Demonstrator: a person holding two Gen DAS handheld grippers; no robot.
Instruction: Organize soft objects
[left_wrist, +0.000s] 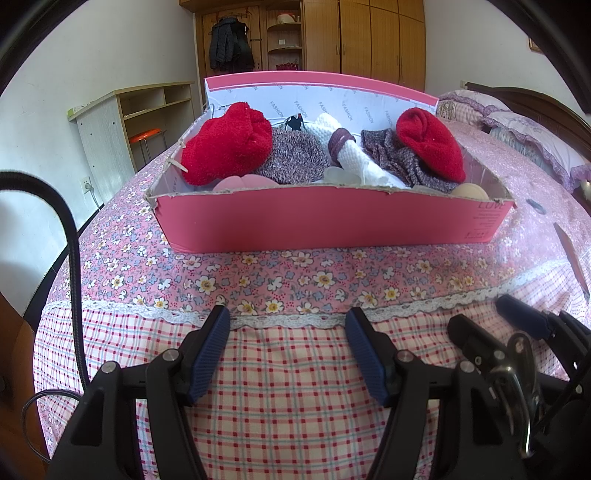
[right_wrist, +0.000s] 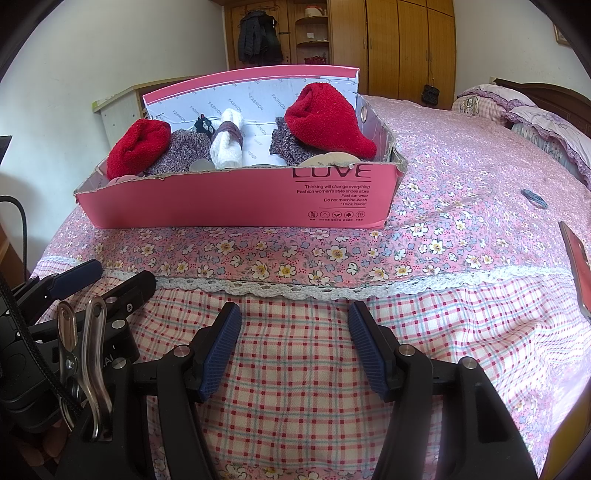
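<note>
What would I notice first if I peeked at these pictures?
Probably the pink shoebox sitting on the flowery bedspread, stuffed with soft things. Two fluffy red socks puff up at its left and right ends, with a rolled white sock between them. Down in front, both claws hang open and empty.

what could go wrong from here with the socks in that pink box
1. The red fuzzy sock bundle sits piled above the pink cardboard box rim, so a nudge could roll it onto the floral bedspread.
2. The box's near wall is torn and low; the open left gripper might catch it reaching in.
</note>
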